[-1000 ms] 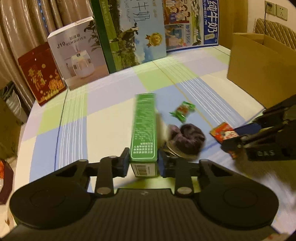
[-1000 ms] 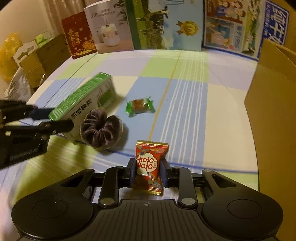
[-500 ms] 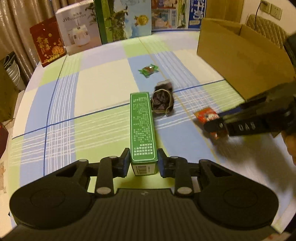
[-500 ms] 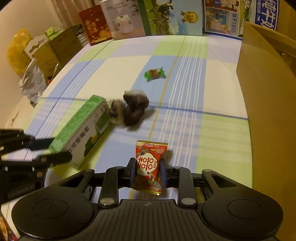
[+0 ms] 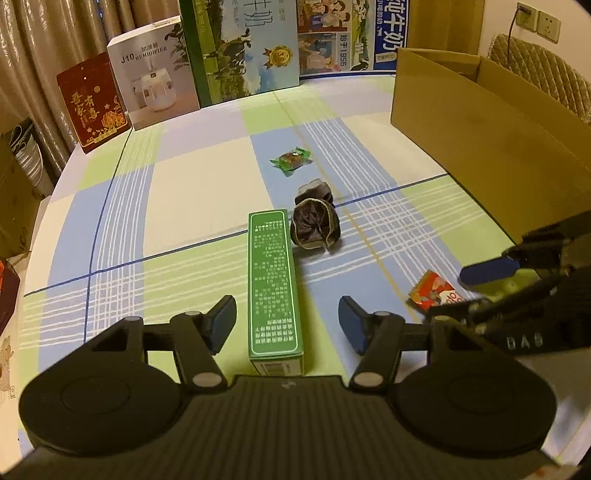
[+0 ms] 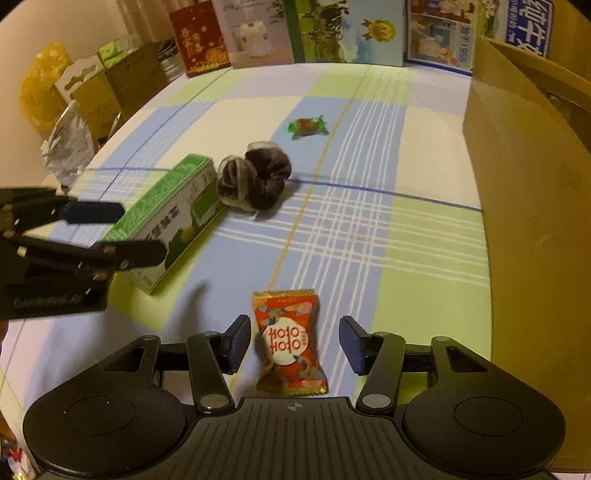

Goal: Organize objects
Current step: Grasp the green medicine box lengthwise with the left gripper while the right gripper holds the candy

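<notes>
The left gripper (image 5: 287, 319) is being held with its jaws parted, having just been opening, and the green box (image 5: 274, 280) is lying lengthwise between them on the table (image 5: 184, 206), with both pads clear of its sides. Just beyond the box's far end, slightly to the right, a dark scrunchie (image 5: 314, 218) is resting against that corner, and a green-wrapped candy (image 5: 291, 160) is lying farther ahead. The right gripper (image 6: 294, 341) is likewise being held with its jaws apart, having just been opening; the red snack packet (image 6: 288, 343) is sitting between them, and neither pad is seen pressing it. To the right of this gripper an open cardboard box (image 6: 535, 192) is standing on the table, and printed cartons (image 6: 343, 29) are lined up along the far edge.
</notes>
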Available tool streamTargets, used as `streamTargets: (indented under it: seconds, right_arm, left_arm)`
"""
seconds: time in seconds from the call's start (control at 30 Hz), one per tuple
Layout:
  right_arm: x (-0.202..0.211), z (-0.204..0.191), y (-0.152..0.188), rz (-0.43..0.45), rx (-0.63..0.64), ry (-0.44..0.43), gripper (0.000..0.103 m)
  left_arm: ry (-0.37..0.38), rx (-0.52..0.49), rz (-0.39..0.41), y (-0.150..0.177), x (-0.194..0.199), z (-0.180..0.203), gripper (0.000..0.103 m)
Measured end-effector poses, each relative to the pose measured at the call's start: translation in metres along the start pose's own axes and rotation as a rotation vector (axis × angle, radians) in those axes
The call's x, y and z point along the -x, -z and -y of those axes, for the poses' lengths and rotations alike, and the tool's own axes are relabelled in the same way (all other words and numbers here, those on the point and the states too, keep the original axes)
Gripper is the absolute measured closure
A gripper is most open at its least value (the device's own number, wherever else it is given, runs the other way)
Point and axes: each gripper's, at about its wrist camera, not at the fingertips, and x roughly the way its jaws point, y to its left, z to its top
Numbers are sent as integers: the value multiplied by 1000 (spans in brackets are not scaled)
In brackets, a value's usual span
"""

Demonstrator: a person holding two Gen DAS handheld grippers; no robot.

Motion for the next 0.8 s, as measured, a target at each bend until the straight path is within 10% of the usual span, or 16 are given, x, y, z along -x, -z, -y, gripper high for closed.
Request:
streamTargets:
  seconds: [0.5,0.8]
  right_arm:
    - [-6,-19,0,-1,71,49,80]
    - [-2,-22,-8,15,45,28,80]
  left_arm:
    - [20,44,-31,-7,-23,-9,48]
    - [17,86,-73,-12,-38,-19,77]
